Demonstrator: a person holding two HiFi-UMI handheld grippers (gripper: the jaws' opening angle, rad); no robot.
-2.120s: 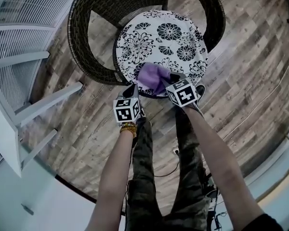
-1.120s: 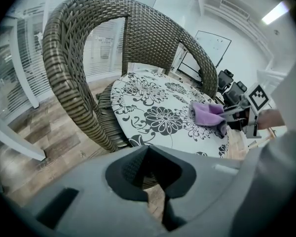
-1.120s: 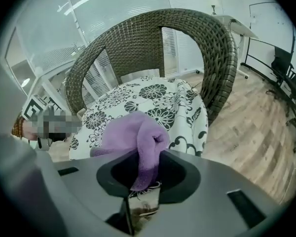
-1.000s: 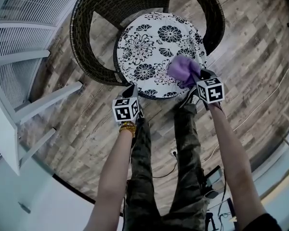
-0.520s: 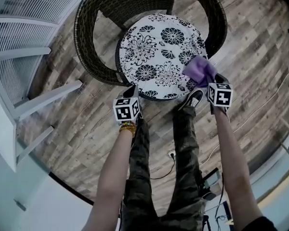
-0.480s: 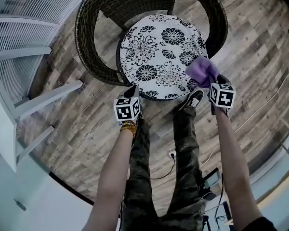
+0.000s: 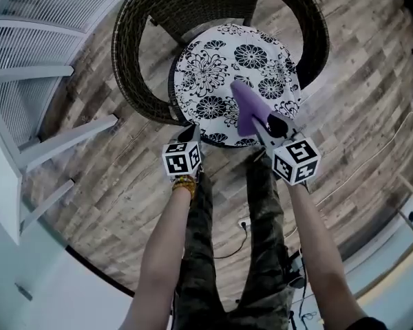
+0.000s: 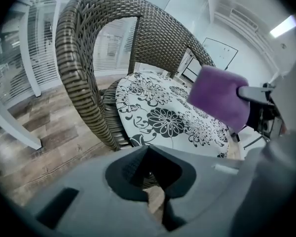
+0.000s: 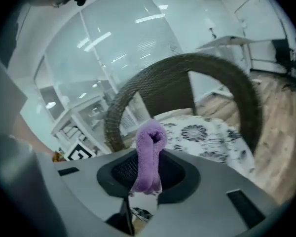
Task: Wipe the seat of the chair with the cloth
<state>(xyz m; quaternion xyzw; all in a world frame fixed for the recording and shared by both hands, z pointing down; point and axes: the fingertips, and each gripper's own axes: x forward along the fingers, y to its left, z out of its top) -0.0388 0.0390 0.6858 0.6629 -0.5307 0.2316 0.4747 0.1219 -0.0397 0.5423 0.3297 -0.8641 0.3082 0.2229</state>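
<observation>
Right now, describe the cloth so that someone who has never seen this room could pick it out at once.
Find the round dark wicker chair on the wood floor, then its white seat cushion printed with black flowers. Above the cushion's near right part, the right hand-held gripper pinches a folded cloth, the only plain purple thing there.

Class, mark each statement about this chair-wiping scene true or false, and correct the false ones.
1. The right gripper holds a purple cloth. True.
2. The seat is plain white. False: it is white with black flowers.
3. The left gripper holds a second cloth. False: it holds nothing.
4. The chair has a woven wicker frame. True.
5. The floor is carpeted. False: it is wood planks.
</observation>
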